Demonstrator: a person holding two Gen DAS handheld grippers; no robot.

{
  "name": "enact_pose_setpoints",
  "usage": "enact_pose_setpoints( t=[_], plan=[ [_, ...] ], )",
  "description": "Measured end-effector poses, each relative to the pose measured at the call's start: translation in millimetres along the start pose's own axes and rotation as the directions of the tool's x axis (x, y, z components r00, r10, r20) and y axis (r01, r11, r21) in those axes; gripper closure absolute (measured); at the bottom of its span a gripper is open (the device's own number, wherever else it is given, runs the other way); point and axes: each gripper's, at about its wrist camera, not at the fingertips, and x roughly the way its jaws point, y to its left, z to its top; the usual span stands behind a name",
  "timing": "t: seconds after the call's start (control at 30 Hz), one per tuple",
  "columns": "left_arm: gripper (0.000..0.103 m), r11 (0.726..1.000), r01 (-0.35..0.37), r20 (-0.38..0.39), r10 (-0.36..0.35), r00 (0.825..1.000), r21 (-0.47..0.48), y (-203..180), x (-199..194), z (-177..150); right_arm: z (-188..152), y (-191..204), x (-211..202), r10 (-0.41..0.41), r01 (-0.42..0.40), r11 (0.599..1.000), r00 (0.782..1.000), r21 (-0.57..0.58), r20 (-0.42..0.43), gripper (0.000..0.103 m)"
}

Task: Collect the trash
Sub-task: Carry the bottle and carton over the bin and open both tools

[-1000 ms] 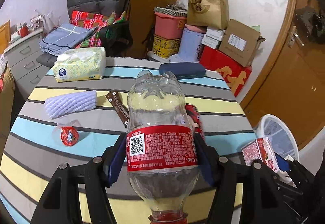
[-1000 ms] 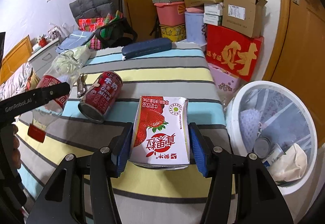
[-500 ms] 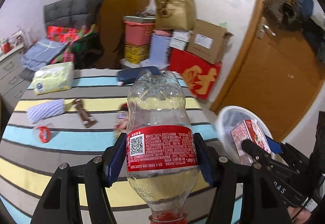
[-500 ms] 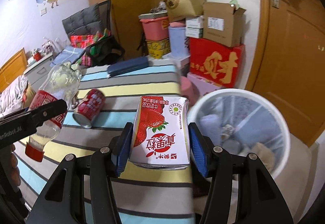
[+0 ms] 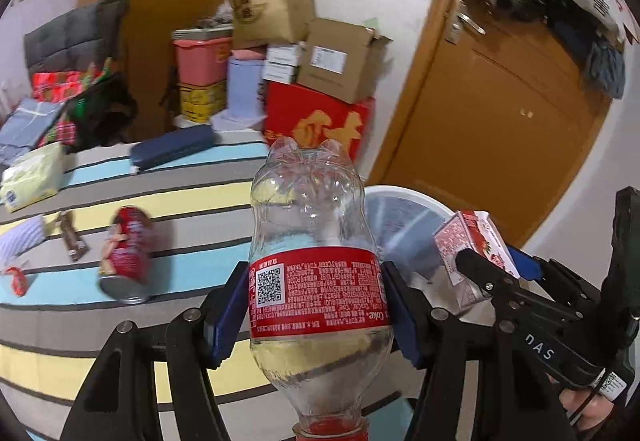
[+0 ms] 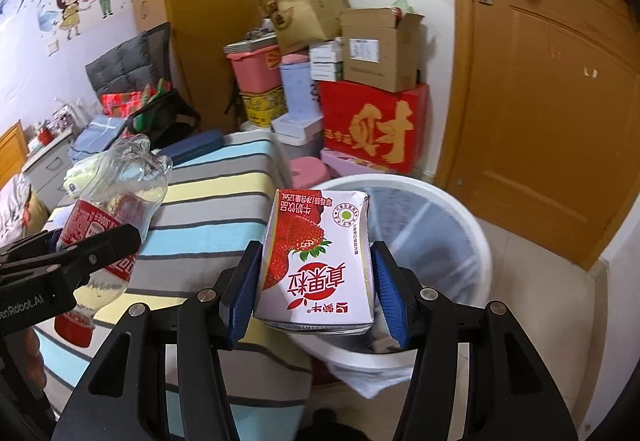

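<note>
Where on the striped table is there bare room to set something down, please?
The striped table is bare between the blue case and the red can, and along the near yellow stripe below that can. It is crowded at the left edge, around the tissue pack, brown wrapper and foam sleeve.

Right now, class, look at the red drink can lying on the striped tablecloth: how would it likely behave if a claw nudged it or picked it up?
The red drink can lies on its side, so a sideways nudge would probably roll it across the striped tablecloth. Its near end looks open, so it is perhaps empty and light. Thin metal walls may dent under a hard squeeze.
</note>
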Motion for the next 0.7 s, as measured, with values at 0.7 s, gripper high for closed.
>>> enact_pose_setpoints(
  t=[0.7],
  plan=[
    [0.039, 0.991, 0.085, -0.147, -0.069, 0.987, 0.104, -82.9, 106.0, 14.3, -3.6, -77.4, 38.4, -0.064, 0.068, 0.997, 0.992, 0.041, -0.11, 0.047]
  ],
)
